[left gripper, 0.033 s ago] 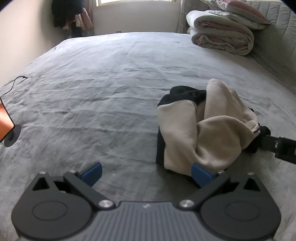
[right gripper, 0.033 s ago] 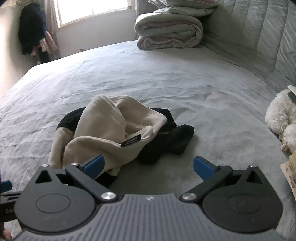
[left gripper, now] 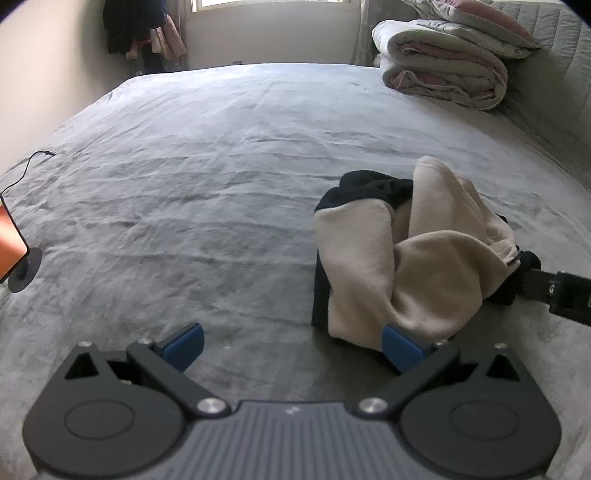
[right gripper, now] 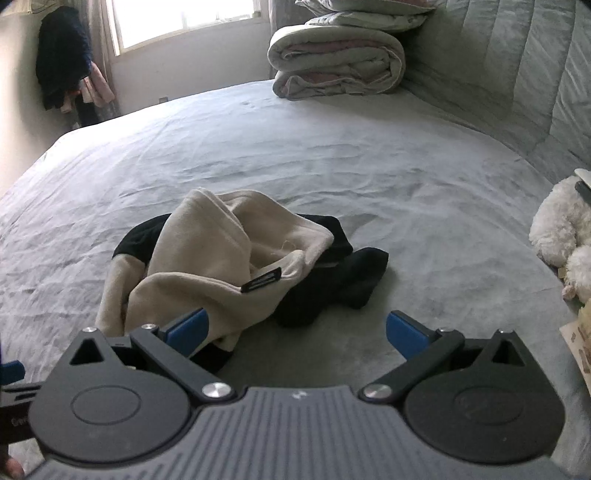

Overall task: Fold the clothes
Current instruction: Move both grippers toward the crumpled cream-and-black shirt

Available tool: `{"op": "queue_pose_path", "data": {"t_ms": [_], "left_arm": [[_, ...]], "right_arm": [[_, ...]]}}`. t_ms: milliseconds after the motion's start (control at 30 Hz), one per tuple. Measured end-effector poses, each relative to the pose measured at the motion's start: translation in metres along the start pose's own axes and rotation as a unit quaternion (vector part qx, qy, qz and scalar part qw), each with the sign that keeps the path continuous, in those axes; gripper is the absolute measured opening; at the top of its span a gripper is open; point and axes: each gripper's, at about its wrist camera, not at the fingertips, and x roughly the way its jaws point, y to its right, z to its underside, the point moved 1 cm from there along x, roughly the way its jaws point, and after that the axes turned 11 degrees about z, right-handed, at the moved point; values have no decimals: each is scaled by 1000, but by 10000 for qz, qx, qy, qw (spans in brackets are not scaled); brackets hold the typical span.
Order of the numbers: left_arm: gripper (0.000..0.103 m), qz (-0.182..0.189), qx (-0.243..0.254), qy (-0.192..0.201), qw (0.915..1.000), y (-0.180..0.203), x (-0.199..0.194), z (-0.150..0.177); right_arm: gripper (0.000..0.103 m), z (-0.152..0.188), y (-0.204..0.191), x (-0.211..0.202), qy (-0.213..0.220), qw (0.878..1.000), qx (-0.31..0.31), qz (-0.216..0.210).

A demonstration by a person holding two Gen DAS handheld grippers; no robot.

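Observation:
A crumpled beige and black garment (left gripper: 406, 266) lies in a heap on the grey bed (left gripper: 221, 184). My left gripper (left gripper: 291, 343) is open, low over the sheet. Its right blue pad (left gripper: 400, 347) sits against the heap's near hem, and only sheet shows between its fingers. In the right wrist view the same garment (right gripper: 207, 258) shows a small black label and a black sleeve trailing right. My right gripper (right gripper: 297, 328) is open too, its left pad (right gripper: 188, 330) just in front of the beige cloth. Each gripper shows at the edge of the other's view.
Folded duvets (right gripper: 332, 62) are stacked at the far end by a padded headboard (right gripper: 517, 81). A white plush toy (right gripper: 557, 236) and a paper lie at the right edge. A phone on a stand (left gripper: 11, 243) with a cable stands at the left. Clothes (left gripper: 140, 29) hang by the window.

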Motion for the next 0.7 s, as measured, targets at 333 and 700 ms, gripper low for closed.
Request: {"op": "queue_pose_path", "data": {"t_ms": [333, 700], "left_arm": [[102, 38, 0, 56, 10000, -10, 4, 4], [102, -14, 29, 84, 10000, -14, 3, 8]], "right_arm": [[103, 1, -12, 8, -66, 9998, -189, 10], [103, 4, -18, 11, -134, 9995, -275, -8]]}}
